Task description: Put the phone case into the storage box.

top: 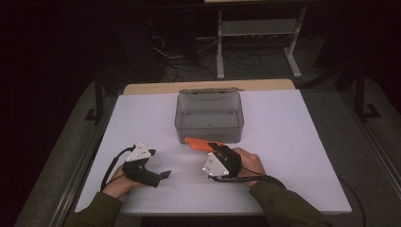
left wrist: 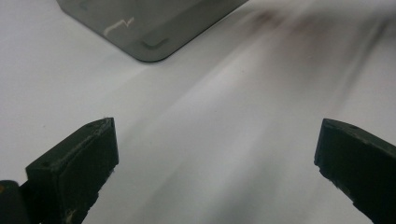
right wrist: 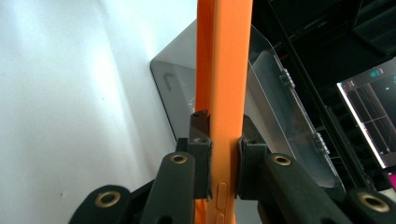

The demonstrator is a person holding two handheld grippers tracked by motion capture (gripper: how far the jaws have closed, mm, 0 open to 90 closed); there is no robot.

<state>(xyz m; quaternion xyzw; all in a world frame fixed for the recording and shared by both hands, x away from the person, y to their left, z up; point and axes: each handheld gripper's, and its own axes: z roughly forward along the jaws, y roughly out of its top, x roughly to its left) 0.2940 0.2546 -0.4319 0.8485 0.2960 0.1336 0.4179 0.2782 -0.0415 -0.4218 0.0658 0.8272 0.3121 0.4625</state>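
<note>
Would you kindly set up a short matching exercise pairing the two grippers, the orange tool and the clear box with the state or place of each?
Things:
1. left gripper
2. right gripper
3. orange tool
4. clear plastic box

States or places:
A. stands empty with its lid open, at the middle of the white table
B. clamped between two black jaws
C. jaws wide apart, nothing between them
D. shut on a slim object, close to the box's near wall

Pairs: 1-C, 2-D, 3-B, 4-A

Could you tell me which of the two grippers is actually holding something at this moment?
The right gripper: its jaws are clamped on the orange flat object near the clear plastic box. The left gripper is open over bare table.
</note>
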